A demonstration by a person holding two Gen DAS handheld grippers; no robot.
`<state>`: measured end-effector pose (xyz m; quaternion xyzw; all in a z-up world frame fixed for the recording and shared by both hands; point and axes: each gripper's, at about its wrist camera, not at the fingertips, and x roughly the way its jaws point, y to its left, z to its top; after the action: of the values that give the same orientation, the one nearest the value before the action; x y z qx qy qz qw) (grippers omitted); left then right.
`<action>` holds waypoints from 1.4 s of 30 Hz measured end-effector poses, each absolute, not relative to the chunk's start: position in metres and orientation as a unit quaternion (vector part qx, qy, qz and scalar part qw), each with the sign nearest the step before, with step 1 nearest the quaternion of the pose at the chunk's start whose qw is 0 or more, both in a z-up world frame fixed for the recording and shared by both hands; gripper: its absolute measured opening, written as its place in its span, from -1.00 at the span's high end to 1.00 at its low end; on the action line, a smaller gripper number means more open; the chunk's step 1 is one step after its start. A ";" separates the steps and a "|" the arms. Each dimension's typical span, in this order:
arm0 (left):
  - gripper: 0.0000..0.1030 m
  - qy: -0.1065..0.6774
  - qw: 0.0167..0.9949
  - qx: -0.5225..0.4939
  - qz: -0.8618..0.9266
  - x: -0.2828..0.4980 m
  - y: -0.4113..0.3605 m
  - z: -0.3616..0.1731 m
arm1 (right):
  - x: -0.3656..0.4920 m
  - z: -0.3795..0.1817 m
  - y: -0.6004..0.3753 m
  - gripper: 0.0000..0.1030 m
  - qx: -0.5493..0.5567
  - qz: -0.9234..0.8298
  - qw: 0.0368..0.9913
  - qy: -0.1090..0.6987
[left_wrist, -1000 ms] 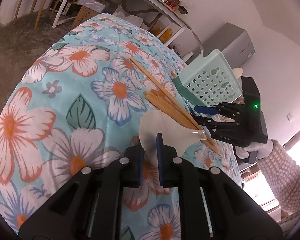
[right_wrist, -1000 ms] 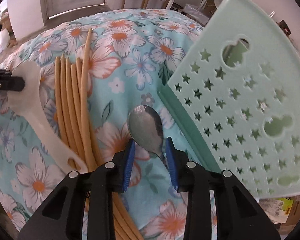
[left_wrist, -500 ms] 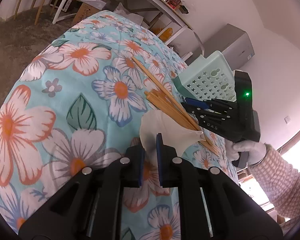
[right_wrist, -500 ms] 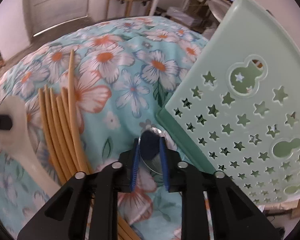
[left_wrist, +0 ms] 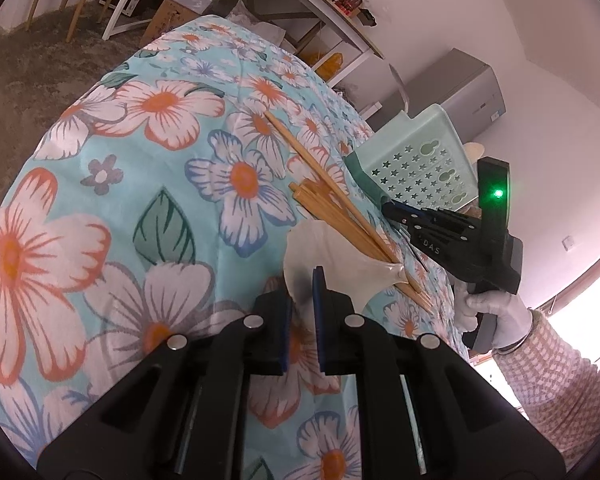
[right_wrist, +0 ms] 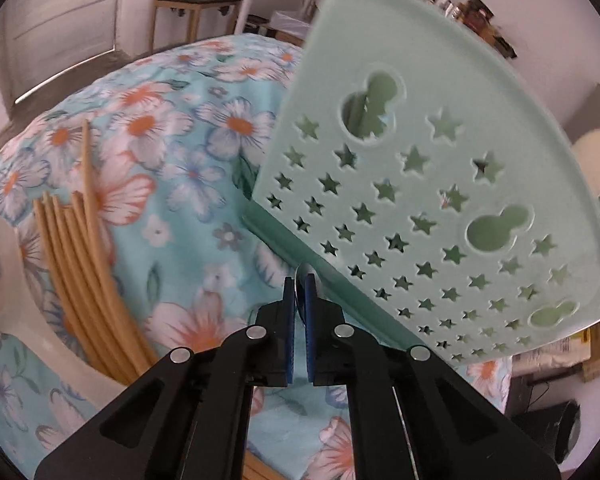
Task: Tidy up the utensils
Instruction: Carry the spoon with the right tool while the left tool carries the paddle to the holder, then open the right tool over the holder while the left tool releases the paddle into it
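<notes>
My left gripper is shut on the head of a white plastic rice paddle that lies on the floral tablecloth. Several wooden chopsticks lie across the paddle. My right gripper is shut on a metal spoon, held edge-on and lifted beside the mint green perforated utensil basket. The right gripper also shows in the left wrist view, next to the basket. The paddle and chopsticks lie at the left of the right wrist view.
A grey cabinet and a shelf with clutter stand behind the table. A wooden chair stands on the far floor. The table's edge curves down on the left.
My right gripper closed on the metal spoon, lifted it off the cloth and moved up toward the basket. My left gripper kept its hold on the paddle.
</notes>
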<state>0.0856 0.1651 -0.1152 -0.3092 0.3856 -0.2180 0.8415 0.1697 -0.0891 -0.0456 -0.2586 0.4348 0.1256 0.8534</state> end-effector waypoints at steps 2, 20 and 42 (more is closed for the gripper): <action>0.80 0.388 0.841 -0.310 -0.217 0.086 0.165 -0.114 | 0.170 -0.049 -0.085 0.90 -0.273 0.119 0.854 0.427; 0.94 0.333 0.891 -0.232 -0.203 0.065 0.150 -0.064 | 0.111 0.077 -0.159 0.95 -0.071 0.141 0.935 0.319; 0.97 0.213 0.965 0.009 -0.152 0.113 0.051 0.152 | 0.004 0.141 -0.277 0.95 0.101 0.187 0.968 0.130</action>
<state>0.1128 0.0511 0.1522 0.0094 0.2126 -0.1518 0.9652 0.0040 -0.2771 0.1406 0.1009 0.1302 0.1873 0.9684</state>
